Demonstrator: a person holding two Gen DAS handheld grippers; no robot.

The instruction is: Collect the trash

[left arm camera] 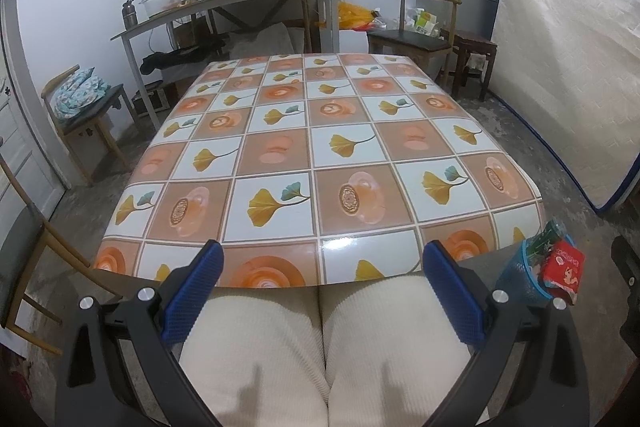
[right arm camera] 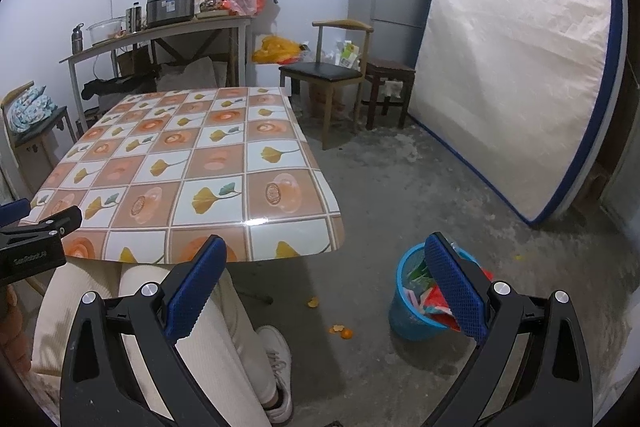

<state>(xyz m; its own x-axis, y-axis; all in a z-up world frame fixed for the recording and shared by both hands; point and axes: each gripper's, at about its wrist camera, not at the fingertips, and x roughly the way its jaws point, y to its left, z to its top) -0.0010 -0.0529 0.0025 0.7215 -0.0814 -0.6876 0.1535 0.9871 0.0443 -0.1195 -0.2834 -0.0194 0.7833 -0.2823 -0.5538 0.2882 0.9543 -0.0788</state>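
Both claws (left arm camera: 322, 267) (right arm camera: 326, 267) gape empty; blue bin (right arm camera: 412, 311) holds red and green wrappers (right arm camera: 434, 301).

Both wrist views look forward, sharing the table (left arm camera: 320, 147).

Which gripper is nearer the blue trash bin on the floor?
Right. The right gripper hangs open just beside the table's corner, with the blue trash bin low at its right finger. The left gripper, also open, sits over the person's lap, the bin farther off to its right.
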